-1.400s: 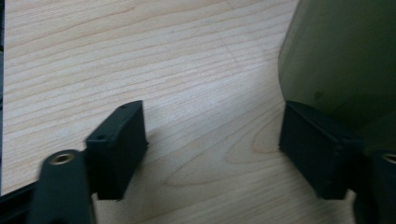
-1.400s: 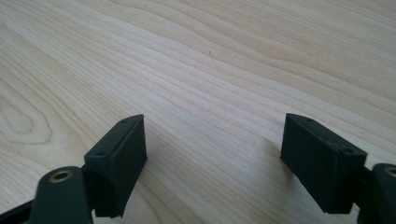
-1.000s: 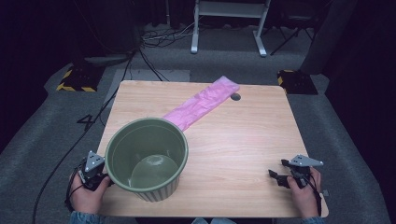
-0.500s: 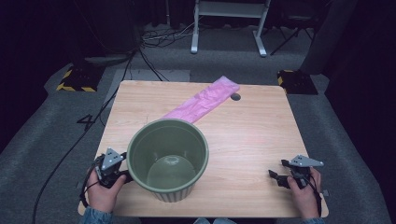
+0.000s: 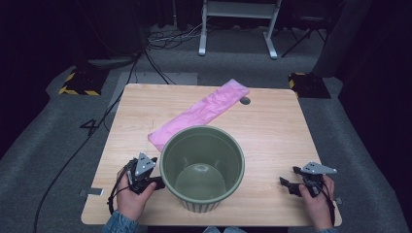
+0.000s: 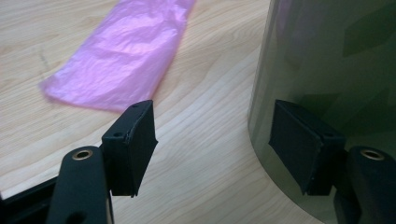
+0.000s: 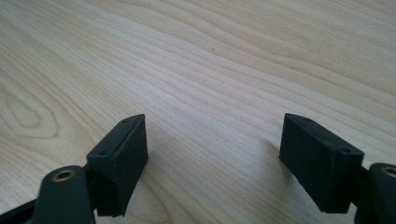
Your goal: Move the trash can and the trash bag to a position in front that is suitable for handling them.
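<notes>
Bin: olive-green, round, upright – just beside left gripper, one pad touching its wall.
L jaws: apart.
Right gripper: jaws apart, over bare table.
Bag: pink, flat – beyond bin.

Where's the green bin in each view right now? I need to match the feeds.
High view: green bin at the table's near middle, beside the left tool.
Left gripper view: its dark green wall takes up the right side.
Right gripper view: not in the picture.
Shared landmark: pink plastic bag behind the bin.
</notes>
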The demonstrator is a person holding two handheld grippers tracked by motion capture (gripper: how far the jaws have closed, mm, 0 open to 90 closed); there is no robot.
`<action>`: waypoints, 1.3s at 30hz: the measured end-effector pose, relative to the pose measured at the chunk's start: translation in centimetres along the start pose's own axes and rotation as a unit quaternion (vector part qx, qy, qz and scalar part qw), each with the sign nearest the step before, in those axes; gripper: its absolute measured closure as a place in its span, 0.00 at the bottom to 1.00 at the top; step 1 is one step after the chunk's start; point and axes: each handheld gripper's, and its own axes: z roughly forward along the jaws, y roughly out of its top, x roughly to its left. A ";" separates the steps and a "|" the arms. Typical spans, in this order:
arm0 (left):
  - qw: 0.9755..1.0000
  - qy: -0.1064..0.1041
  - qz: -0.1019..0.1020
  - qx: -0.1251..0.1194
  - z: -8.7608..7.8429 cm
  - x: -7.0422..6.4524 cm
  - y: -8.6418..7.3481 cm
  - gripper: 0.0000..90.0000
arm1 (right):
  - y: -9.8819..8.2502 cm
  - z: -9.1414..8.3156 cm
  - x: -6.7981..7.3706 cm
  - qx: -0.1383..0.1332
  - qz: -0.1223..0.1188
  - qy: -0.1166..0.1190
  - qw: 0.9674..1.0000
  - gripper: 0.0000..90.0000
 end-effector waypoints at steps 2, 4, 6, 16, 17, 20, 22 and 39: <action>1.000 -0.004 0.005 0.002 0.4 -0.5 0.3 0.35 | 0.0 0.0 0.0 0.000 0.000 0.000 1.000 0.26; 1.000 -0.008 0.015 0.005 0.7 -1.1 0.6 0.35 | 0.0 0.0 0.0 0.000 0.000 -0.001 1.000 0.26; 1.000 -0.016 0.020 0.005 1.2 -1.7 0.8 0.35 | 0.0 0.0 0.0 0.000 0.001 -0.001 1.000 0.26; 0.998 -0.040 0.035 0.020 3.8 -4.0 1.8 0.35 | 0.0 -0.1 0.1 0.000 0.003 -0.002 1.000 0.26; 0.998 -0.042 0.038 0.019 4.1 -4.3 1.9 0.34 | -0.1 -0.1 0.2 0.001 0.003 -0.002 1.000 0.26; 0.998 -0.050 0.039 0.020 4.6 -4.7 2.2 0.34 | -0.2 -0.5 0.9 -0.004 -0.013 0.006 1.000 0.39; 0.997 -0.055 0.041 0.025 5.0 -5.0 2.3 0.34 | 0.1 -0.9 1.8 0.009 -0.035 0.001 0.999 0.38; 0.997 -0.009 0.069 0.021 7.3 -1.7 4.9 0.24 | 1.1 0.6 1.9 0.006 -0.011 0.049 0.999 0.33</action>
